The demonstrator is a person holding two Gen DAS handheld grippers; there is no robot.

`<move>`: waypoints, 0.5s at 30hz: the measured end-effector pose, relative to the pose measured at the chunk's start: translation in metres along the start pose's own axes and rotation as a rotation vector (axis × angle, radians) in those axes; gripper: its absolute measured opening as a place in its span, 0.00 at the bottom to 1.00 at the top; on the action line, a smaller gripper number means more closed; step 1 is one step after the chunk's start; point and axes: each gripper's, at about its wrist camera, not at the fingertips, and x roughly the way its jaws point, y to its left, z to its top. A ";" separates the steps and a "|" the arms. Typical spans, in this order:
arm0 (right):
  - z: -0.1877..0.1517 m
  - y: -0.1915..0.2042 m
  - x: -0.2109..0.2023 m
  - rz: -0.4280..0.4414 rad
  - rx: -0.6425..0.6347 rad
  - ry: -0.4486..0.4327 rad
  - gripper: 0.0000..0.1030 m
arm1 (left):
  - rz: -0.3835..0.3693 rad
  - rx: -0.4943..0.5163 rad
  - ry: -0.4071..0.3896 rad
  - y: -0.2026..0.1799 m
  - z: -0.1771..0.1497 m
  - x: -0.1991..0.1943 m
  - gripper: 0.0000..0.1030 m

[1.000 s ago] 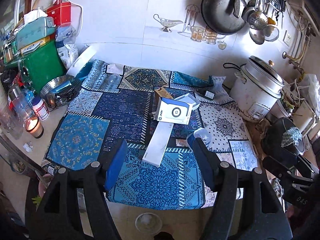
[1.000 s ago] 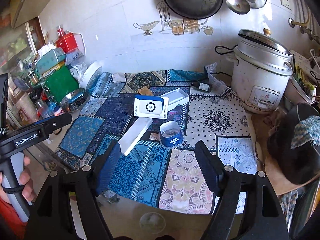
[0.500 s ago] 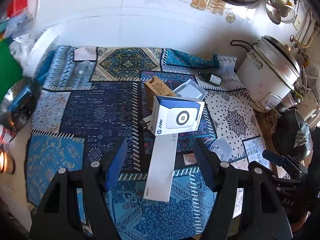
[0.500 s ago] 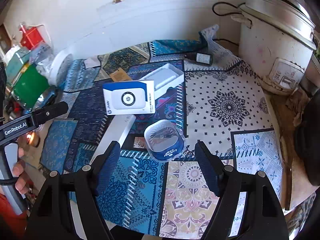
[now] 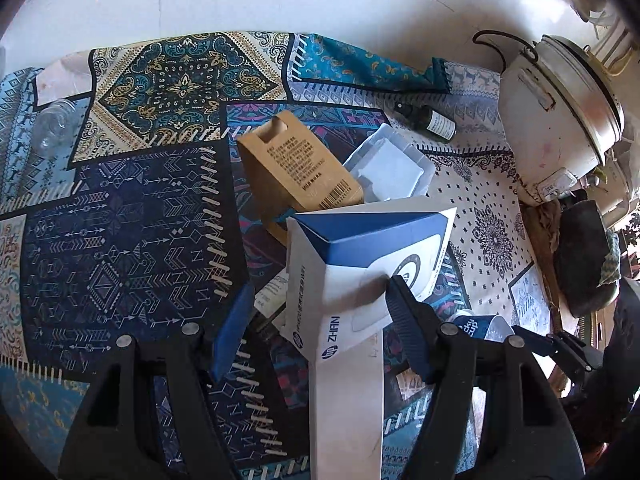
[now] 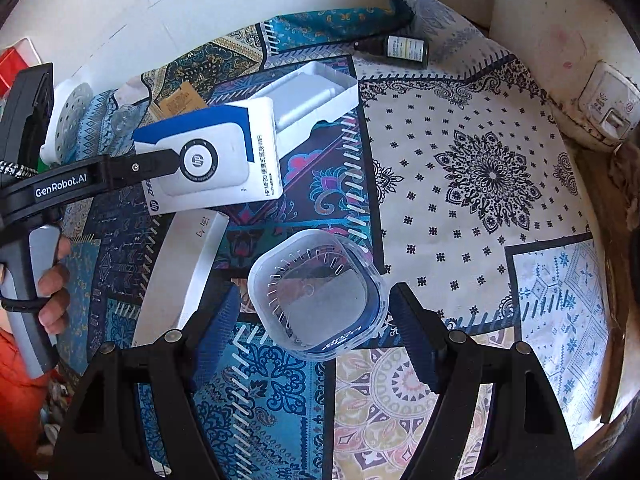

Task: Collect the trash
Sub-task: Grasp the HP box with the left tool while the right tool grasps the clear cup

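Trash on the patterned surface [image 6: 460, 168]: left tongs [image 5: 320, 328] straddle the white-and-blue box [image 5: 360, 264], right tongs [image 6: 316, 320] straddle the clear cup [image 6: 316, 292], both gaping; close squarely.

Right gripper [image 6: 316, 312] hangs over the patterned cloth [image 6: 472, 208], jaws wide, with a clear tub [image 6: 318, 294] between them and neither pad touching it. To the left a long white box [image 6: 180, 272] lies flat, and above it the blue-and-white box [image 6: 216, 164] sits partly over a white tray [image 6: 316, 100]. The left gripper [image 6: 160, 162] reaches across that box's face, a hand [image 6: 54, 280] wrapped round its grey handle. Up top, a small dark bottle [image 6: 396, 48] lies on its side.
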 end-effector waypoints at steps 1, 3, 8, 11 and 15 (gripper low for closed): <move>0.000 0.000 0.004 0.004 0.001 0.010 0.72 | -0.015 -0.004 -0.003 0.001 0.001 0.001 0.65; 0.000 0.001 0.011 0.007 -0.001 0.028 0.72 | -0.050 -0.014 -0.014 0.002 0.002 0.003 0.65; 0.000 0.001 0.020 -0.004 0.006 0.035 0.72 | -0.077 -0.031 -0.015 0.000 0.009 0.011 0.65; 0.002 0.001 0.020 0.002 0.006 0.024 0.72 | -0.075 -0.007 -0.018 -0.007 0.011 0.013 0.65; 0.003 0.004 0.022 -0.008 -0.016 0.016 0.70 | -0.044 0.033 -0.042 -0.016 0.011 0.007 0.54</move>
